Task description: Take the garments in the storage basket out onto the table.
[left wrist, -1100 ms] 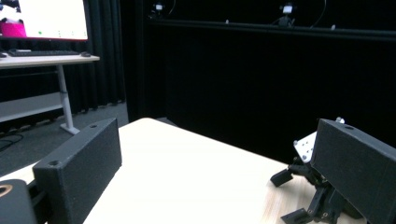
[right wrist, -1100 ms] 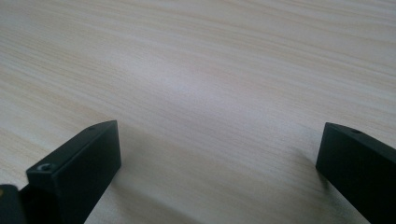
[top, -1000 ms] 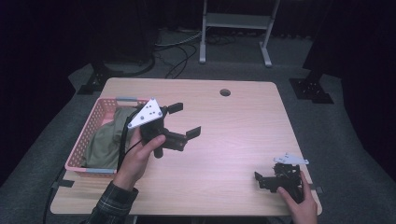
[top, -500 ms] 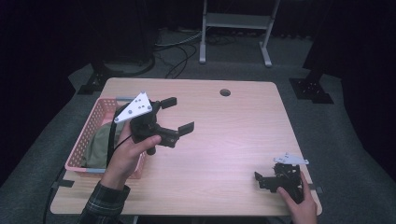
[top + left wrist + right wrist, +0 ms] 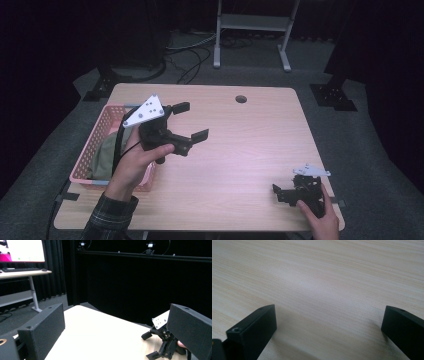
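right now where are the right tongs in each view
High view: right tongs at the bottom right, by the table's near right corner.
Left gripper view: lower right, partly behind the near jaw.
Right gripper view: own jaws at the bottom corners.
Shared landmark: the pale wooden table.

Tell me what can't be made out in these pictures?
- High view: what the green cloth in the pink basket is; its folds, the basket wall and the left hand hide much of it.
- High view: the right gripper is small and dark; its jaw gap is unclear there.
- Left gripper view: the screen on the far desk is cut by the top edge, too blurred to read.
- High view: the room beyond the table is too dark.
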`<action>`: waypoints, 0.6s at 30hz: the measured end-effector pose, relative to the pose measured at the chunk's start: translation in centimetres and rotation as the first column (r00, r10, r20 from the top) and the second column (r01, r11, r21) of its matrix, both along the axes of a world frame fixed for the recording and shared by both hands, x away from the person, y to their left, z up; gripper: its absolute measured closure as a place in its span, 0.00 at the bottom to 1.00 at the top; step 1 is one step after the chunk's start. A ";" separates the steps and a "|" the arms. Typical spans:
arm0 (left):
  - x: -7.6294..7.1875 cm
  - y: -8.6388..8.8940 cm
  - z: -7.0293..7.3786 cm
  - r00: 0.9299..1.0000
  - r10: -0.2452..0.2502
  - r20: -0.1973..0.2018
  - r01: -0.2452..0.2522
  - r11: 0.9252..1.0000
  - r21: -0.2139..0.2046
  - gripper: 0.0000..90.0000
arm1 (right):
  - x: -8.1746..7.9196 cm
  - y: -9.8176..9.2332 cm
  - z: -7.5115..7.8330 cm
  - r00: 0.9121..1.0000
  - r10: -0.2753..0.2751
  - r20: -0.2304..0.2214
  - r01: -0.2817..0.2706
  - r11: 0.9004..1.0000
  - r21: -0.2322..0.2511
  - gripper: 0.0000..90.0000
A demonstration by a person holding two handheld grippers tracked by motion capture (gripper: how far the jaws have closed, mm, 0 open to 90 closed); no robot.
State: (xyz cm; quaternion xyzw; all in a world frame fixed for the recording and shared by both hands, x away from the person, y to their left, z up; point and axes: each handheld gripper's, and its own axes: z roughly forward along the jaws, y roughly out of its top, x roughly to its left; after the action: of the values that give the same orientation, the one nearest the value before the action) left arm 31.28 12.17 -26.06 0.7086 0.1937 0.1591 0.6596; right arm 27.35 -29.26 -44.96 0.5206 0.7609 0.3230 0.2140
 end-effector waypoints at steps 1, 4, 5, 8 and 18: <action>0.0 0.0 0.0 1.000 0.000 0.000 0.000 1.000 0.000 0.02 | 0.0 0.0 0.0 1.000 0.000 0.000 0.000 1.000 0.000 0.00; 0.0 0.6 0.0 1.000 0.013 0.001 -0.013 1.000 -0.012 0.02 | 0.0 0.0 0.0 1.000 0.000 0.000 0.000 1.000 0.000 0.00; 0.0 0.9 0.1 1.000 0.018 0.003 -0.018 1.000 -0.014 0.02 | 0.0 0.0 0.0 1.000 0.000 0.000 0.000 1.000 0.000 0.00; 0.0 1.5 0.3 1.000 0.026 0.007 -0.026 0.999 -0.020 0.02 | 0.0 0.0 0.0 1.000 0.000 0.000 0.000 1.000 0.000 0.00; 0.1 2.9 0.5 0.999 0.053 0.005 -0.053 0.999 -0.008 0.02 | 0.0 0.0 0.0 1.000 0.000 0.000 0.000 1.000 0.000 0.00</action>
State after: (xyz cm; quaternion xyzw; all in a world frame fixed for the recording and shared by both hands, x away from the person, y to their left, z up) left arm 31.34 15.04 -25.59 0.7003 0.2112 0.1776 0.6583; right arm 27.36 -29.26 -44.97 0.5205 0.7608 0.3231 0.2141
